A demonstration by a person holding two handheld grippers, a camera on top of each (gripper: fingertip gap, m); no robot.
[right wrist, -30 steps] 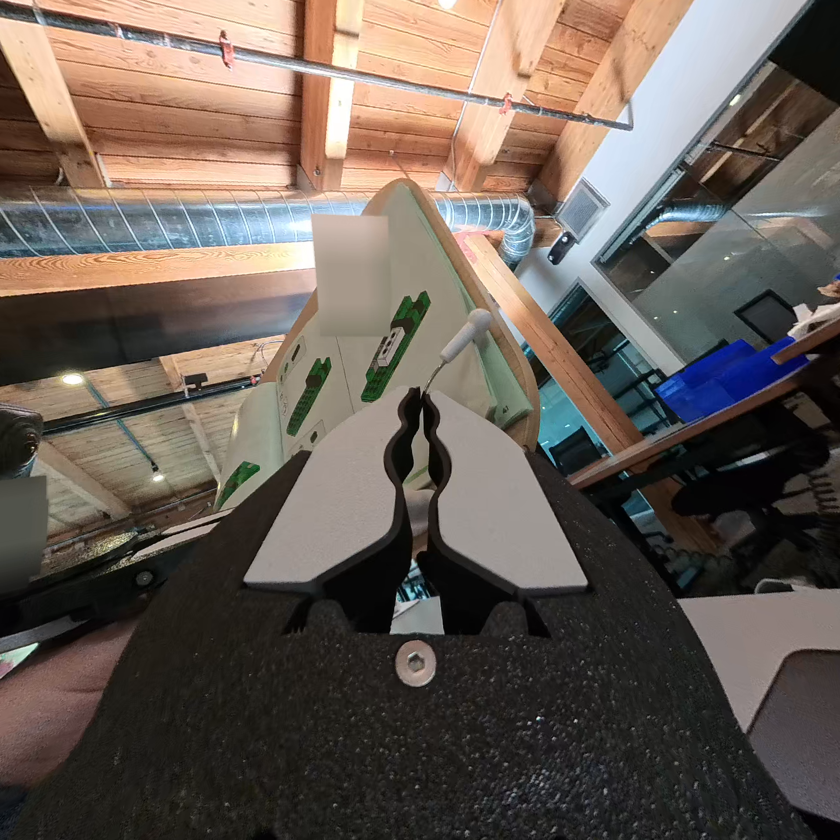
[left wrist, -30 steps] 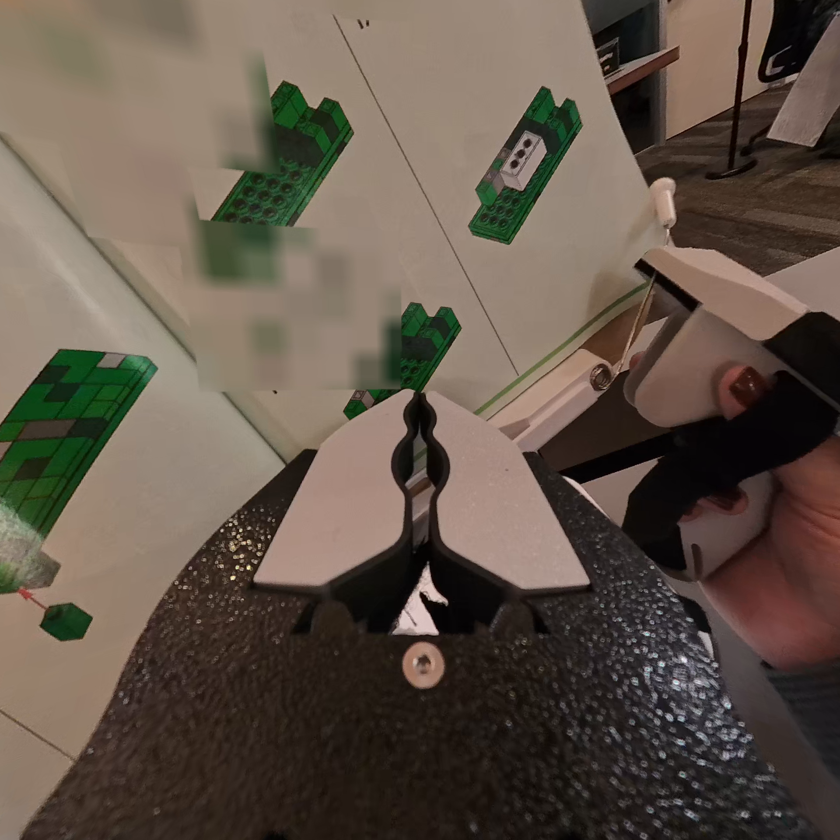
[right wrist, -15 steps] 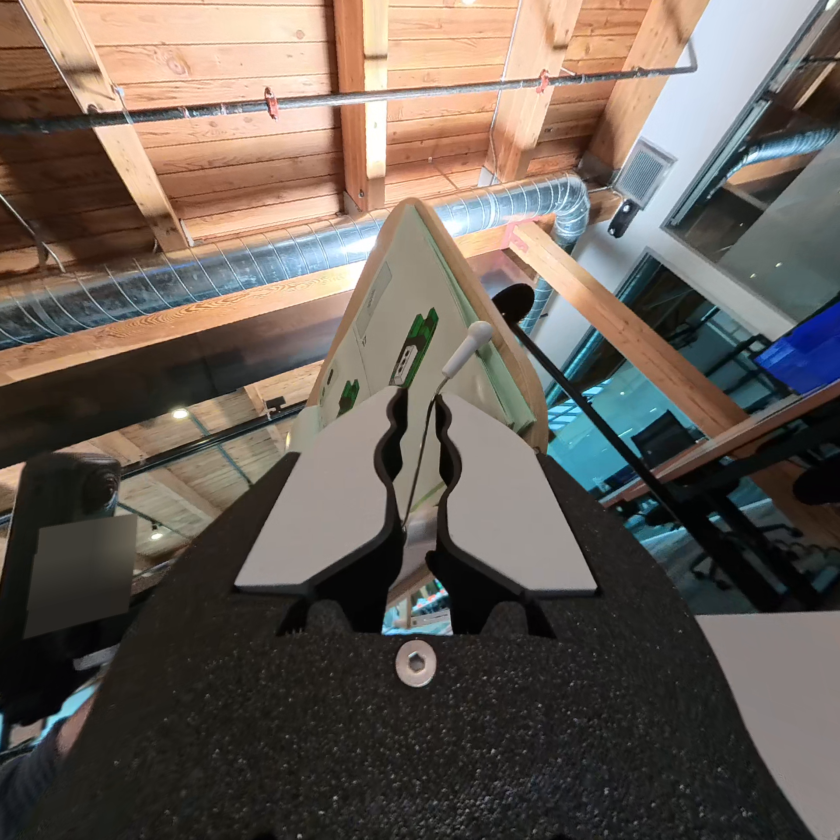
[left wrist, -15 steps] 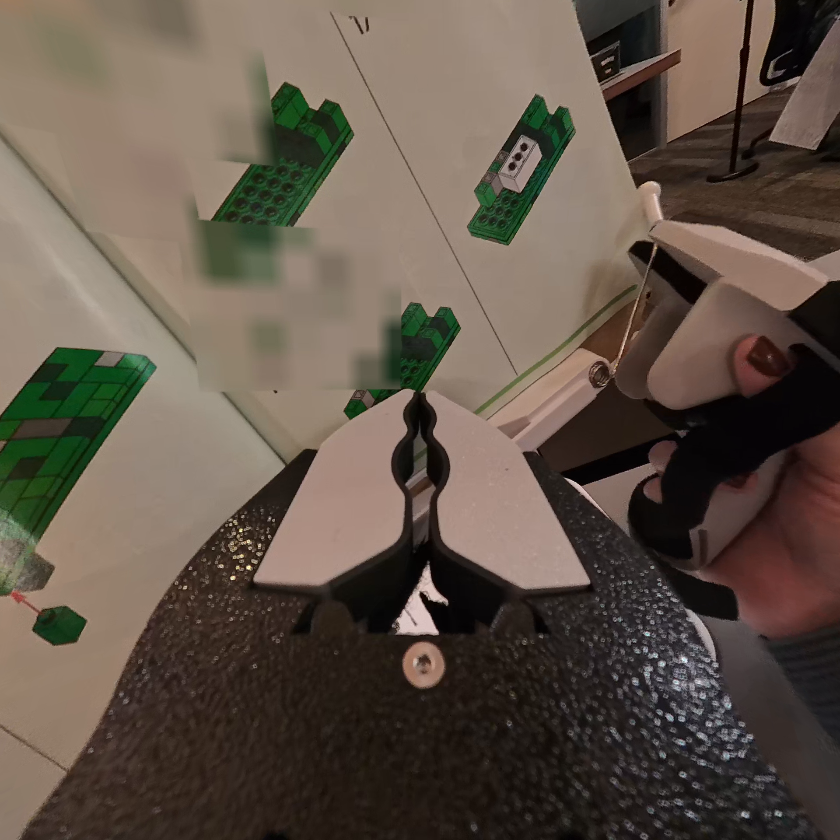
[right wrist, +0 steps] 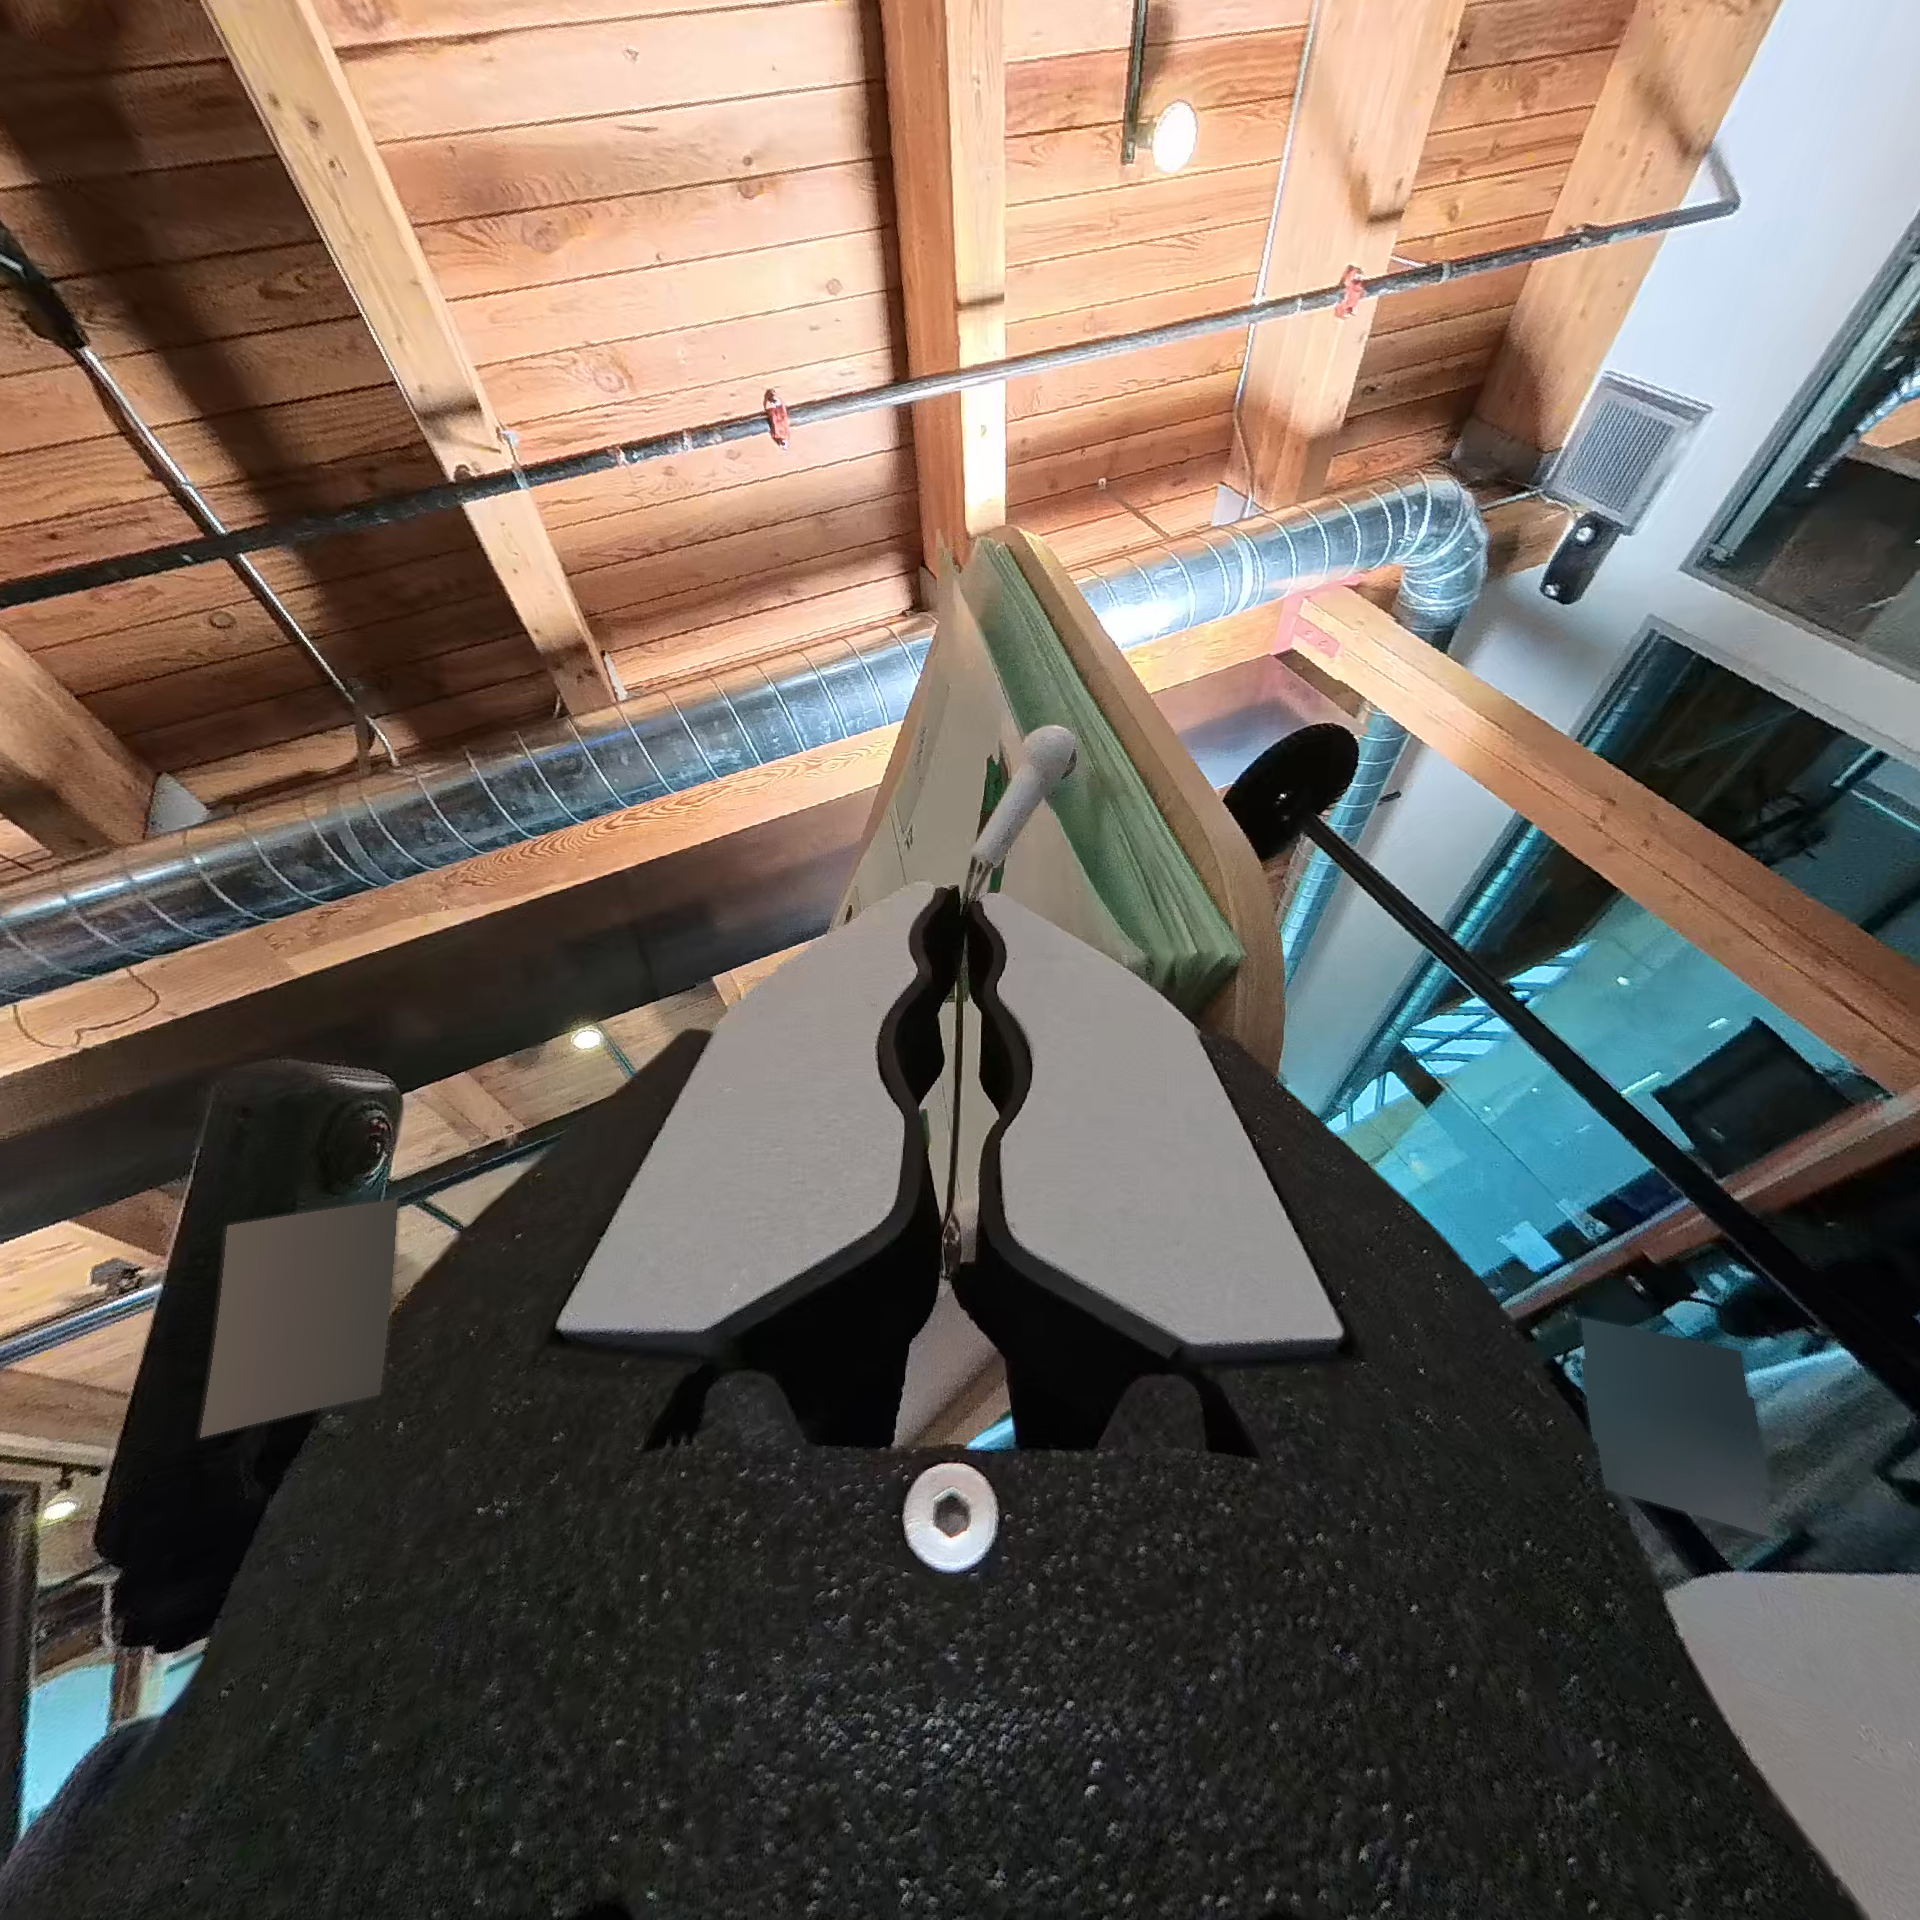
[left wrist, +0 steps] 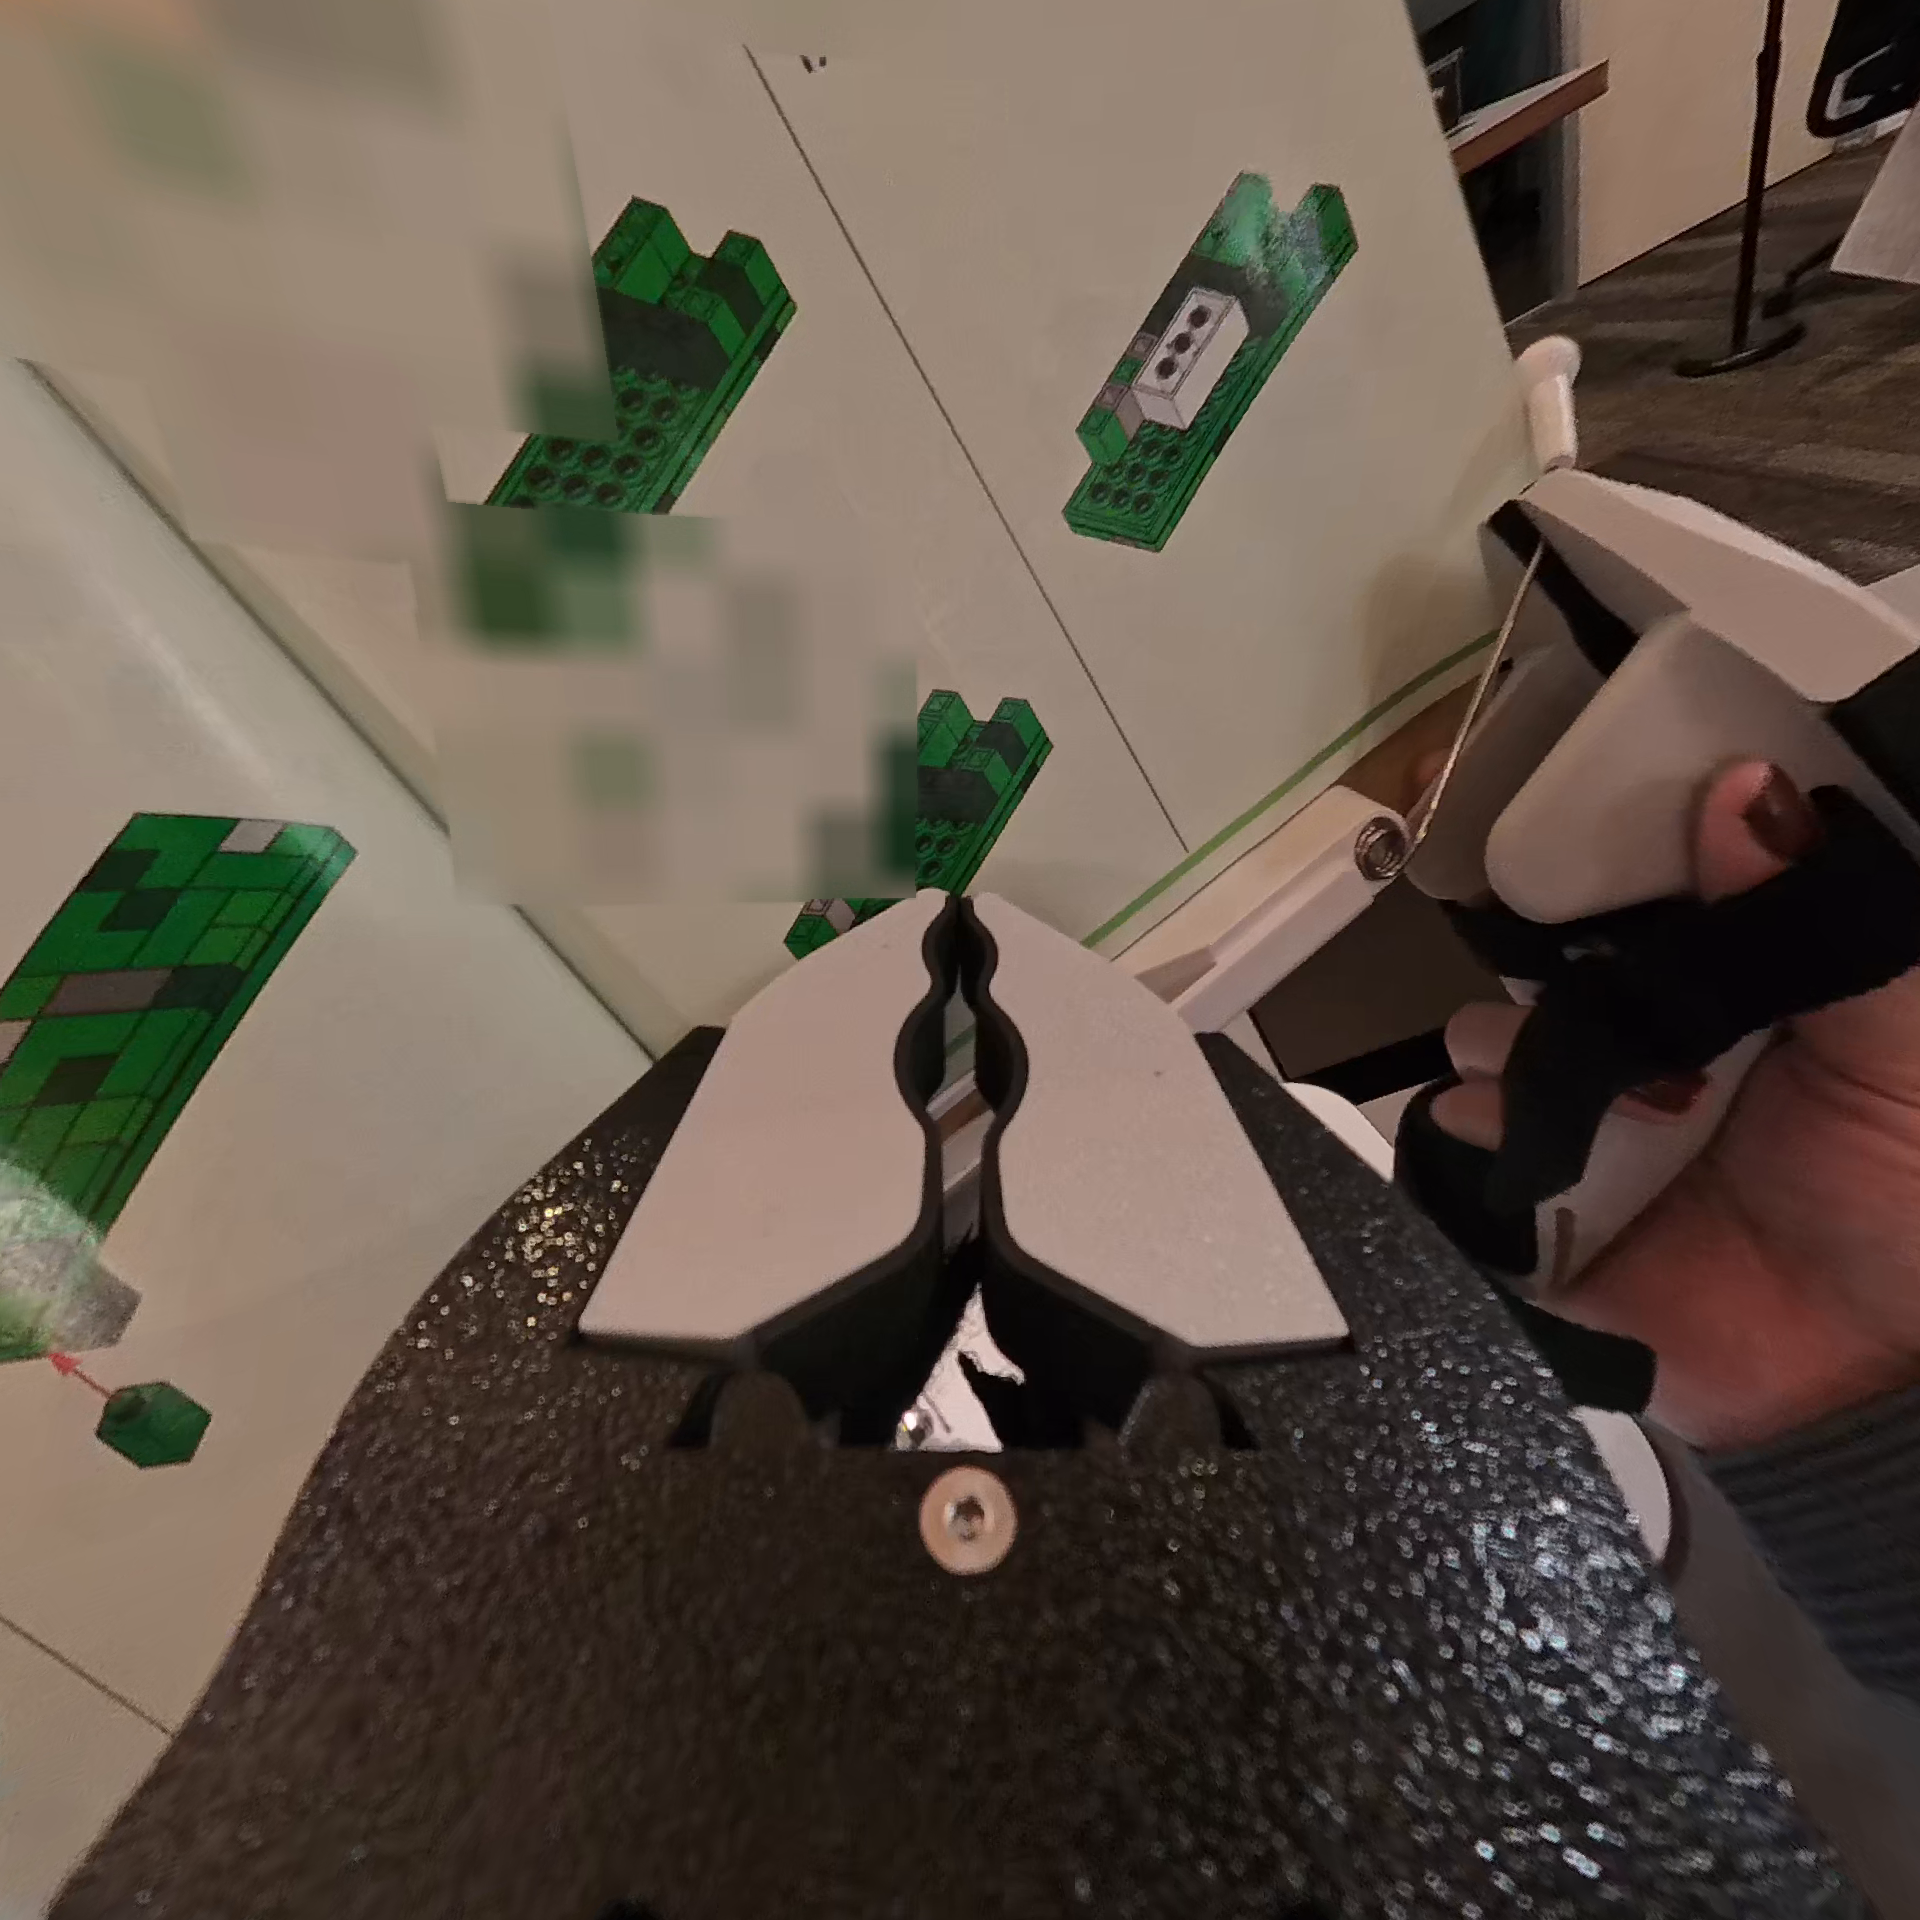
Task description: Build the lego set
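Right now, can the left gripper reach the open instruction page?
Probably yes. The left gripper, jaws shut, points at the instruction page with nothing between them. The right gripper is shut on the page-holder wire at the page's right edge, away from that path.

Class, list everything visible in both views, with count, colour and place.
instruction booklet: one, pale green, open on the stand
wooden stand: one, light brown, behind the booklet
page-holder wire: one, metal, white-tipped, between the fingers of the right gripper
duct: one, silver, overhead
camera: one, black, left in right wrist view
pole with disc: one, black, right of stand
hand: one, holding the right gripper
left gripper: one, black, grey fingers, shut
right gripper: one, same colours, shut on page-holder wire
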